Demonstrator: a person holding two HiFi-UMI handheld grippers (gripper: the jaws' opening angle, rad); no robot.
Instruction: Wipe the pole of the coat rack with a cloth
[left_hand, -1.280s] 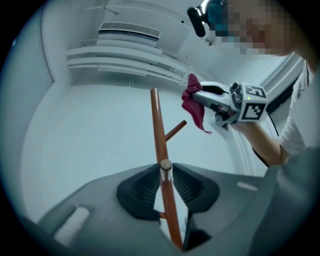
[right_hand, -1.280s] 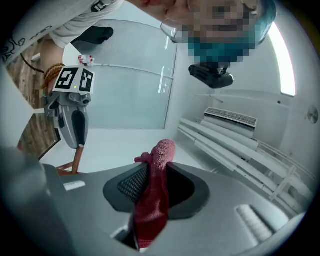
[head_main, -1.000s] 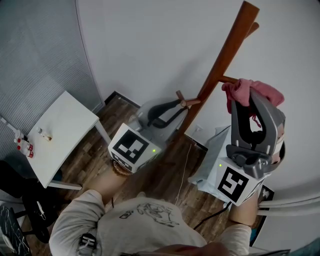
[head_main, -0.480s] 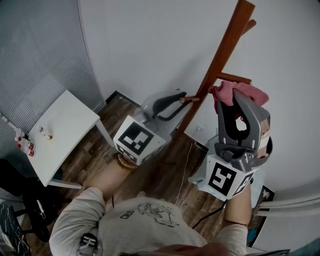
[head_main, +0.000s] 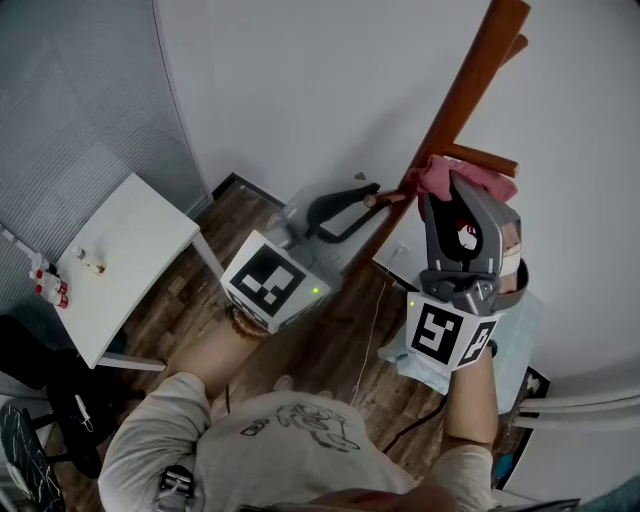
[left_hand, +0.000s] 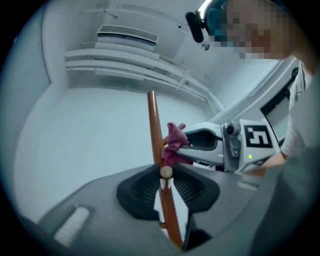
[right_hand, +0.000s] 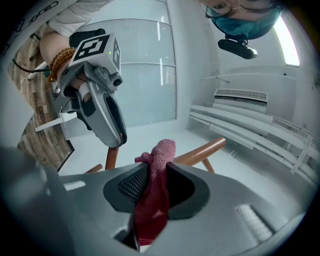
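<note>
The coat rack's brown wooden pole (head_main: 455, 100) leans up to the top right in the head view. My left gripper (head_main: 372, 196) is shut on a short side peg (head_main: 380, 199) low on the pole. In the left gripper view the peg's round end (left_hand: 165, 171) sits between the pads of the left gripper (left_hand: 165, 176). My right gripper (head_main: 447, 190) is shut on a pink cloth (head_main: 440, 172), which lies against the pole just below an upper peg (head_main: 485, 159). In the right gripper view the cloth (right_hand: 159, 165) hangs bunched between the jaws of the right gripper (right_hand: 156, 171).
A white table (head_main: 130, 250) with small bottles (head_main: 50, 287) stands at the left on the wood floor (head_main: 200, 290). The white wall (head_main: 300, 90) is right behind the rack. A black chair (head_main: 40, 400) sits at bottom left.
My right gripper has moved left and down with the cloth, bringing it from beside the pole onto it. The left gripper keeps its hold on the peg.
</note>
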